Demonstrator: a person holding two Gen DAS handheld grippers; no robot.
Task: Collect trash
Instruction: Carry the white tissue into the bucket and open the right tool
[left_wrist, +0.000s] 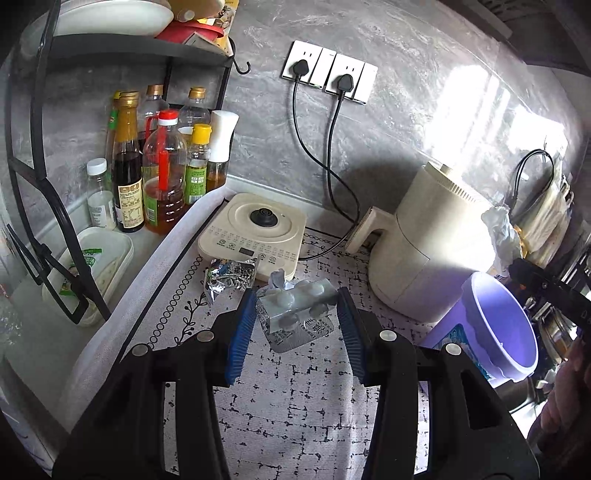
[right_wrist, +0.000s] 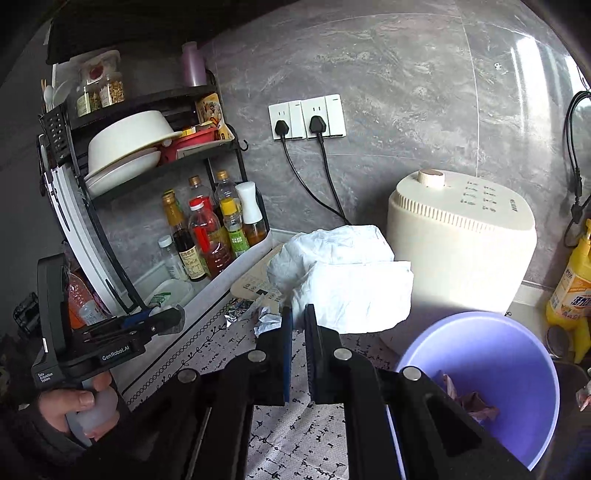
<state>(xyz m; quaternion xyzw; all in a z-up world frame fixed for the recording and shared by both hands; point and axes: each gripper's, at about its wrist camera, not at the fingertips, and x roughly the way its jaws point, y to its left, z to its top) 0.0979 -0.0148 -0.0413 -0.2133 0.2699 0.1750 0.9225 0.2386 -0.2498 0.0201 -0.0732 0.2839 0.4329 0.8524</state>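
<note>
While both wrist cameras face the grey marble-look wall, I take the purple bucket (right_wrist: 480, 387) as my reference for every position below. It stands on the patterned counter mat (left_wrist: 295, 398), just in front of the cream air fryer (right_wrist: 461, 251), and crumpled waste paper (right_wrist: 472, 404) already lies inside it.

My right gripper (right_wrist: 298, 354) is clenched on a large crumpled white tissue (right_wrist: 347, 277) — the blue pads pinch its lower edge, and the bulk of the wad stands above the fingertips. In the right wrist view the tissue hangs up and to the left of the bucket rim, clear of the opening. In the left wrist view the same tissue (left_wrist: 498, 232) shows above the bucket, against the fryer's side.

My left gripper (left_wrist: 295, 325) has its jaws partly apart with a folded blister pack (left_wrist: 299, 306) between the blue pads. The pack spans the gap, but I cannot tell whether the pads press on it. It sits well left of the bucket (left_wrist: 495, 325).

More trash remains on the mat farther left of the bucket: a crumpled foil wrapper (left_wrist: 229, 277) beside the cream kettle base (left_wrist: 255, 232), and a small wad of paper (left_wrist: 277, 280) — both touching or nearly touching that base. Oil and sauce bottles (left_wrist: 162, 173) stand under the black rack (left_wrist: 33, 184), farthest from the bucket.
</note>
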